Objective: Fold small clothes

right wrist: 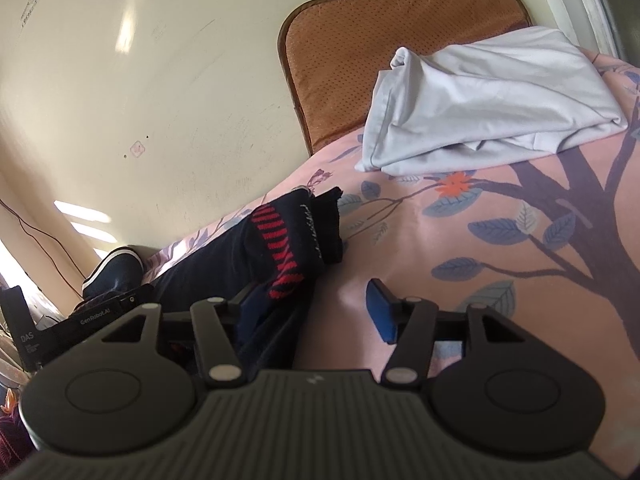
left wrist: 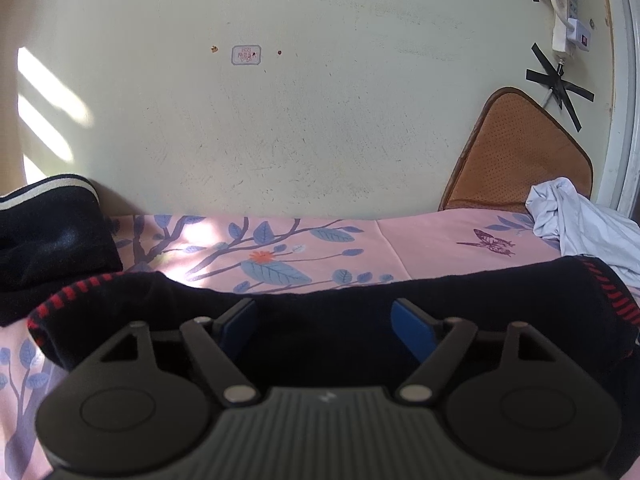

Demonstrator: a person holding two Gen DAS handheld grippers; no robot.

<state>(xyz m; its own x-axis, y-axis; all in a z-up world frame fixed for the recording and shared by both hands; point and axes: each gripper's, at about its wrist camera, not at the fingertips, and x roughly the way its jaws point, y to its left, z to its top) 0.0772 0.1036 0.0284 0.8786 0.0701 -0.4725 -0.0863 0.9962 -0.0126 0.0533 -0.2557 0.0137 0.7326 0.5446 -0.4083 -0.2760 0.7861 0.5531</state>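
A black sock (left wrist: 360,304) with red dashes at both ends lies stretched across the pink flowered bedsheet (left wrist: 432,240), running side to side just in front of the wall (left wrist: 280,120). The left gripper (left wrist: 326,330) sits right over its middle with its blue pads spread wide, holding nothing. The right gripper (right wrist: 316,312) is at the sock's red-striped end (right wrist: 280,240), also spread wide; one pad (right wrist: 382,312) rests over bare sheet while the other is half hidden behind the knit, so nothing is pinched there either.

The sock looks light, soft and floppy (it will sag the moment it is lifted), so I would take it by the thicker ribbed ends, where the knit gives the pads something to bite. A pinch in the middle would likely catch the sheet as well.

A crumpled pale cloth (right wrist: 492,96) lies farther back near an orange mat (right wrist: 352,48), and a second dark garment (left wrist: 48,240) is bundled by the wall.
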